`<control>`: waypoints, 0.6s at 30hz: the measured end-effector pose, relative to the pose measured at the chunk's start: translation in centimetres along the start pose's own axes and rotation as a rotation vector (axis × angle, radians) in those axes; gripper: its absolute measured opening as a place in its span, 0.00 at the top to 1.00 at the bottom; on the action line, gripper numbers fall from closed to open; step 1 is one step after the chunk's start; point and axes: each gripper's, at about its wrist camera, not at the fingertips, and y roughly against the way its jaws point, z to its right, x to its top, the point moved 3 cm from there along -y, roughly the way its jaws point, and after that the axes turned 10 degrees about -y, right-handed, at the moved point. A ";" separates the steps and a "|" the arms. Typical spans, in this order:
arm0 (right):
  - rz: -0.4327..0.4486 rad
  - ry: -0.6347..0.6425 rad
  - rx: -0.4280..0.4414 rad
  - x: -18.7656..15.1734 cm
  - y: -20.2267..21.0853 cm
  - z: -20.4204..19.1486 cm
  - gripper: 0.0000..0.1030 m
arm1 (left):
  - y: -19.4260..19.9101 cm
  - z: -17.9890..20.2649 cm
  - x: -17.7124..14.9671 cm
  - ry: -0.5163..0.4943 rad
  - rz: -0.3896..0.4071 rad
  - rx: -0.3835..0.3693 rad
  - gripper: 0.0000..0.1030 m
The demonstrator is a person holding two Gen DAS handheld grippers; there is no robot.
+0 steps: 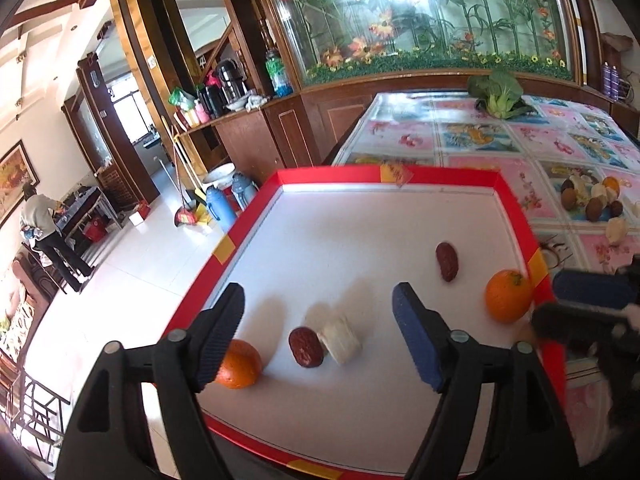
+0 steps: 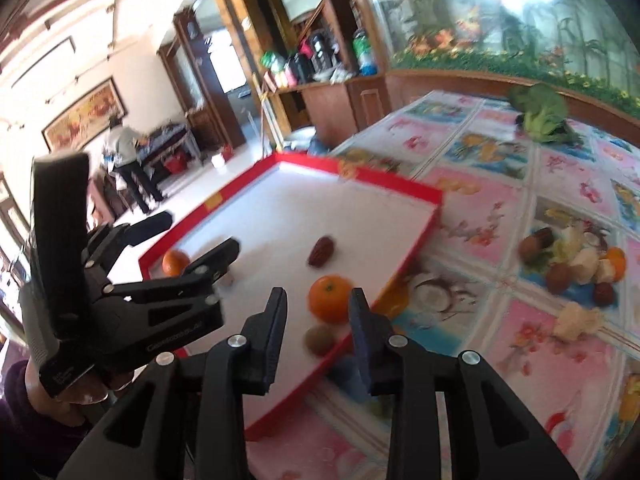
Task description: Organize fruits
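I take the red-rimmed tray (image 1: pixel 256 216) as my landmark. My left gripper (image 1: pixel 320 338) hangs over its near left part with its jaws spread wide, nothing between them. At the tray's near left, an orange (image 1: pixel 239 364) sits partly behind the left finger (image 1: pixel 219 340). Toward the middle from it, a red date (image 1: pixel 306 347) touches a pale white chunk (image 1: pixel 340 340). Farther right and deeper in lies a second date (image 1: pixel 447 261), and a second orange (image 1: pixel 508 295) rests near the right rim. My right gripper (image 2: pixel 318 320) hovers over that right rim, jaws apart and empty, framing the same orange (image 2: pixel 331 299) and a brownish fruit (image 2: pixel 320 340) just beside it. Right of the tray, a pile of mixed fruit (image 2: pixel 576 264) lies on the floral tablecloth (image 2: pixel 500 216).
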 end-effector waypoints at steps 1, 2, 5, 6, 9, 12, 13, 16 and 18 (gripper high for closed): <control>0.014 -0.014 -0.004 0.3 0.5 0.6 0.70 | 0.5 0.1 0.4 -0.002 0.015 0.004 0.17; 0.041 -0.037 -0.020 0.7 1.5 1.8 0.69 | 1.2 0.2 0.9 -0.006 0.037 0.008 0.15; 0.089 -0.073 -0.064 1.4 3.1 4.0 0.67 | 3.0 0.9 2.5 -0.017 0.080 -0.001 0.13; 0.107 -0.095 -0.082 1.5 3.9 5.1 0.67 | 3.6 1.2 2.9 -0.021 0.093 -0.006 0.12; 0.141 -0.149 -0.110 1.8 5.4 7.6 0.67 | 5.0 2.5 4.3 -0.040 0.126 -0.025 0.08; 0.179 -0.204 -0.143 1.9 7.0 10.2 0.67 | 6.0 4.0 5.6 -0.071 0.154 -0.035 0.08; 0.185 -0.217 -0.147 2.0 7.3 10.8 0.67 | 6.2 4.3 5.9 -0.079 0.159 -0.036 0.08; 0.205 -0.265 -0.159 1.9 8.2 12.7 0.67 | 6.7 5.6 6.8 -0.100 0.169 -0.045 0.08; 0.210 -0.291 -0.161 1.8 8.7 13.7 0.67 | 6.8 6.2 7.0 -0.108 0.169 -0.052 0.08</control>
